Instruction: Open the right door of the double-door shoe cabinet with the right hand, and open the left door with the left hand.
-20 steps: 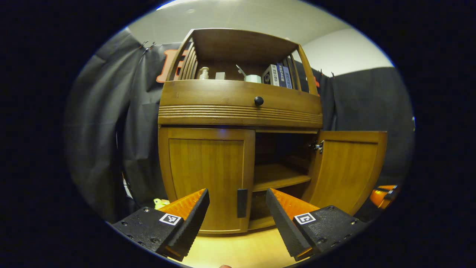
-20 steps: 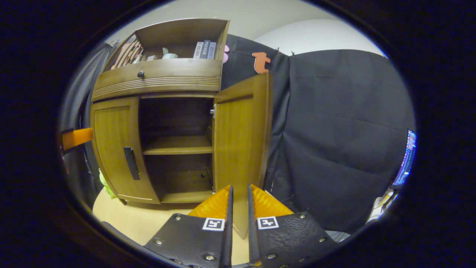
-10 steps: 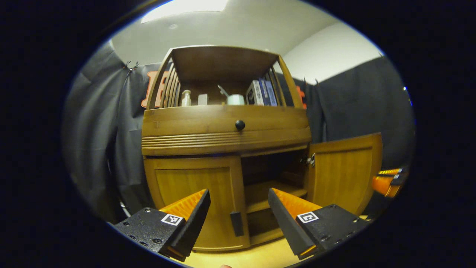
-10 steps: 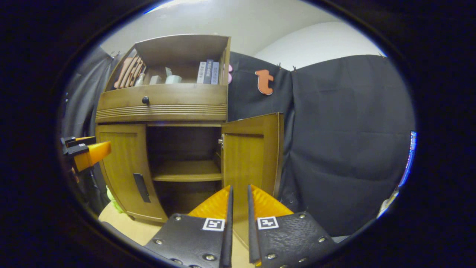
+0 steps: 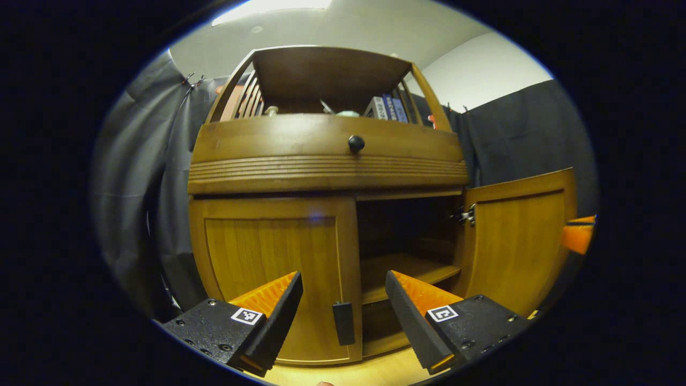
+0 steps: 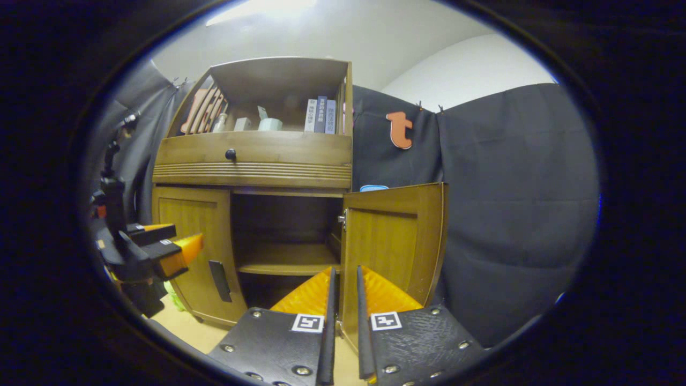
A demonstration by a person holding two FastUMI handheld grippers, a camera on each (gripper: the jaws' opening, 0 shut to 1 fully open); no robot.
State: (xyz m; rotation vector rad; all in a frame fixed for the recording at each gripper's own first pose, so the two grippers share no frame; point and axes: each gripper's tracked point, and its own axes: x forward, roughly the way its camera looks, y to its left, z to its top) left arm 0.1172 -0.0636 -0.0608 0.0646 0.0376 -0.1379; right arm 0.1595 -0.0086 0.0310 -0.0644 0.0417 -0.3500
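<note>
The wooden shoe cabinet (image 5: 327,155) stands close in front. Its left door (image 5: 268,252) is closed, with a dark vertical handle (image 5: 343,323) at its inner edge. My left gripper (image 5: 343,281) is open, and the handle sits just beyond and between its fingers without touching them. The right door (image 5: 514,241) is swung wide open. In the right gripper view, my right gripper (image 6: 343,276) is shut on nothing, a little in front of the open right door (image 6: 391,241). The left gripper (image 6: 185,238) shows there by the closed left door (image 6: 187,220) and its handle (image 6: 220,281).
Above the doors is a drawer with a round black knob (image 5: 356,143), and over it an open shelf with books (image 6: 320,115) and small items. An inner shelf (image 6: 286,262) shows in the open half. Black cloth hangs on both sides. A green thing (image 6: 170,292) lies by the cabinet's foot.
My left gripper has moved closer to the closed left door, lining its handle up between the fingers. My right gripper has drawn back from the open right door, staying shut.
</note>
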